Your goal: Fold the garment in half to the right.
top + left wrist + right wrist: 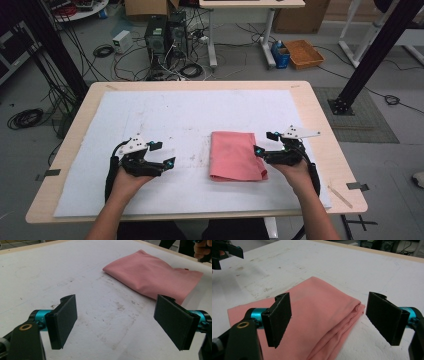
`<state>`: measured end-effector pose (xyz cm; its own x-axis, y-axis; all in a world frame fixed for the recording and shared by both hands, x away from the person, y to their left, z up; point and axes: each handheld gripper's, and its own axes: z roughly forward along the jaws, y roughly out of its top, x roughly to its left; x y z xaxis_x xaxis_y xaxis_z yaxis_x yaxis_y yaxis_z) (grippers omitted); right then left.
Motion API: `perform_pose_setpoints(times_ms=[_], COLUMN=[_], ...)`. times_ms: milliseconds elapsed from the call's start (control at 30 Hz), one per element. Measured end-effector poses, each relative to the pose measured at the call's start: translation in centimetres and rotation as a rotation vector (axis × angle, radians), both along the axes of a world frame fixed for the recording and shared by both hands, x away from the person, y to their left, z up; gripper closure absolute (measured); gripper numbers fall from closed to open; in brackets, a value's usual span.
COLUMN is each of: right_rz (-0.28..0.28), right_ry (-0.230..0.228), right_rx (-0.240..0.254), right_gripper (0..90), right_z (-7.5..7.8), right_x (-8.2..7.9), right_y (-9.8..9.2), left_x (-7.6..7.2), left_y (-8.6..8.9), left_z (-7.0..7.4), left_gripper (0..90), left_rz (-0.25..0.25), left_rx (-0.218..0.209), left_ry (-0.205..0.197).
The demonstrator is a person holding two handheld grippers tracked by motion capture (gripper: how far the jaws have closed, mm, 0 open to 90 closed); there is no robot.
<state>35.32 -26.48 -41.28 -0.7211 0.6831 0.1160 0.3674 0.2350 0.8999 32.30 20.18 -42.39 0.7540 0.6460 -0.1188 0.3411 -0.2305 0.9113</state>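
Note:
A pink cloth (235,156), folded into a rectangle, lies flat on the white mat (190,110) right of centre. My right gripper (265,143) hovers at the cloth's right edge with its jaws wide apart. In the right gripper view the folded cloth (319,307) spreads below and between the open jaws of my right gripper (329,320), and no pad presses on it. My left gripper (164,154) rests left of the cloth, a short gap away, open and holding nothing. The left gripper view has the cloth (152,275) beyond the spread jaws of my left gripper (120,320), over bare stained mat.
The mat covers most of a wooden table (320,130). Behind the table on the floor stand computer towers (165,32), loose cables and an orange basket (303,53). Black frame posts (372,55) rise at both sides.

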Motion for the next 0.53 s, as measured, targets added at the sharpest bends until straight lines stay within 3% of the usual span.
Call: perform_pose_setpoints(times_ms=[533], right_rz=[-0.005], right_ry=[-0.004], right_rx=[0.000], right_gripper=[20.2], right_z=[0.01], right_x=[-0.03], right_y=[-0.18], left_x=[0.18], left_y=[0.00], left_z=[-0.05], left_gripper=[18.9], left_rz=[0.007], left_rx=[-0.005], left_ry=[0.002])
